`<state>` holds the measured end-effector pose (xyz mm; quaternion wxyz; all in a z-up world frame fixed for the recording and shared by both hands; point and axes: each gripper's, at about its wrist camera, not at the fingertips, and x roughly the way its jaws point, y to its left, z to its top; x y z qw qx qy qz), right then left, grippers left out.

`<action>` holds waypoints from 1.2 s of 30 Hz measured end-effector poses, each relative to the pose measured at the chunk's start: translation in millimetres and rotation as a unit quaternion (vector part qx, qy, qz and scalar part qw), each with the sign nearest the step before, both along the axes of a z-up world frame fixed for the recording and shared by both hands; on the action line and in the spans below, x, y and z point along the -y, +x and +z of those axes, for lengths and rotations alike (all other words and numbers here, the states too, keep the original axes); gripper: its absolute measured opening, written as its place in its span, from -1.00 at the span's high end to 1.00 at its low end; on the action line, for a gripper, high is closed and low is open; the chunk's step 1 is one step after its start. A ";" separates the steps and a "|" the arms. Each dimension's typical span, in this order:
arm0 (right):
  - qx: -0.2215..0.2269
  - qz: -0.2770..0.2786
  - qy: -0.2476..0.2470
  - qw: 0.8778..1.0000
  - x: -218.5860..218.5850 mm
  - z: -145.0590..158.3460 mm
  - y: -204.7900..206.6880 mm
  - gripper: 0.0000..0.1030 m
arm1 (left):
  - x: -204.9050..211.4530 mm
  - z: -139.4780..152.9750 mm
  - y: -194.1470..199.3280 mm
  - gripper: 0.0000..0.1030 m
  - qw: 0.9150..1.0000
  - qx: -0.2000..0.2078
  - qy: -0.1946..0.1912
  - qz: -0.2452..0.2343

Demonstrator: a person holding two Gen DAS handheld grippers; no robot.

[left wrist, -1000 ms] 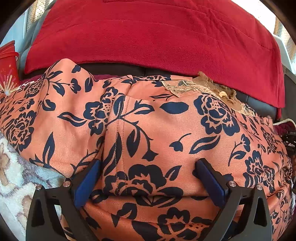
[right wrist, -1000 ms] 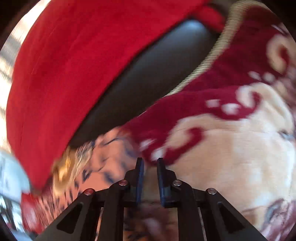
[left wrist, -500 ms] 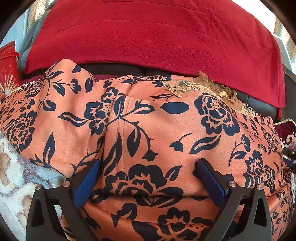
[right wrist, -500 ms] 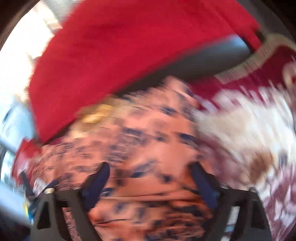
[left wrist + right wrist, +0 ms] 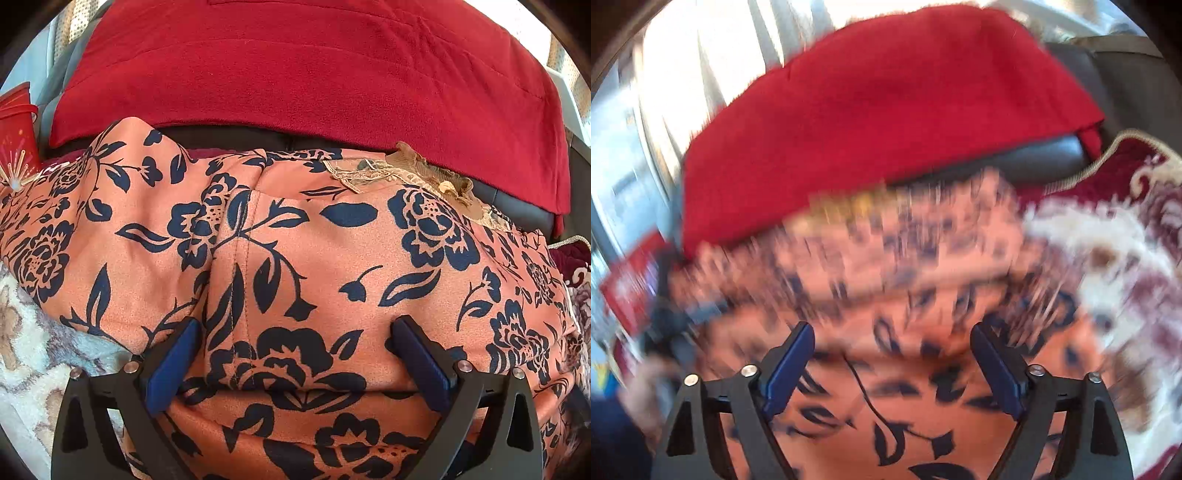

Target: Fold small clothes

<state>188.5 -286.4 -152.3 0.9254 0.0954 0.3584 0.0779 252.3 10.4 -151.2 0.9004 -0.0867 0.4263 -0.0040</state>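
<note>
An orange garment with navy flowers [image 5: 332, 258] lies spread and partly folded over a patterned blanket, with a tan lace collar [image 5: 417, 177] at its far edge. My left gripper [image 5: 295, 339] is open, its blue pads resting on either side of a folded hem. In the right wrist view the same garment [image 5: 905, 332] is blurred by motion. My right gripper [image 5: 892, 343] is open above it and holds nothing.
A red fleece throw [image 5: 314, 74] covers the dark sofa back behind the garment. A red box [image 5: 16, 129] stands at the far left. The cream and maroon blanket [image 5: 1108, 258] lies to the right of the garment.
My right gripper opened and swung left from the blanket to over the garment. My left gripper and the garment stayed still.
</note>
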 end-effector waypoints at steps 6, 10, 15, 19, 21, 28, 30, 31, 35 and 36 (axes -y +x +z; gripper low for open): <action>0.015 0.013 0.046 0.999 12.6 1.3 -5.9 -0.92 | -12.8 47.5 -25.9 -0.97 0.998 -0.011 -0.055 -0.006; 0.017 0.013 0.047 0.999 12.9 -1.2 -3.2 -0.92 | -64.1 99.7 -86.3 -0.99 0.992 0.067 -0.109 -0.010; 0.020 0.015 0.059 0.998 15.0 3.5 -9.9 -0.92 | -194.8 112.4 -126.6 -0.99 0.974 0.108 -0.165 0.111; 0.021 0.015 0.060 0.998 15.3 3.4 -10.1 -0.92 | -316.3 76.4 -131.1 -0.97 0.929 0.085 -0.258 0.251; 0.020 0.015 0.058 0.998 14.9 3.3 -10.0 -0.92 | -356.5 56.6 -126.6 -0.97 0.905 0.077 -0.302 0.289; 0.019 0.013 0.052 0.998 13.3 2.4 -9.6 -0.92 | -403.8 18.6 -76.1 -0.93 0.870 0.055 -0.381 0.308; 0.018 0.013 0.050 0.999 12.8 2.0 -9.2 -0.92 | -409.4 10.3 -65.2 -0.87 0.868 0.052 -0.383 0.312; 0.018 0.013 0.049 0.999 12.6 2.0 -9.2 -0.92 | -410.9 9.9 -58.3 -0.86 0.868 0.055 -0.384 0.309; 0.018 0.013 0.046 0.999 12.1 1.4 -8.4 -0.92 | -417.2 6.0 -38.6 -0.62 0.865 0.065 -0.402 0.293; 0.018 0.013 0.046 0.999 12.0 1.2 -8.1 -0.92 | -418.5 2.4 -37.0 -0.62 0.864 0.061 -0.400 0.300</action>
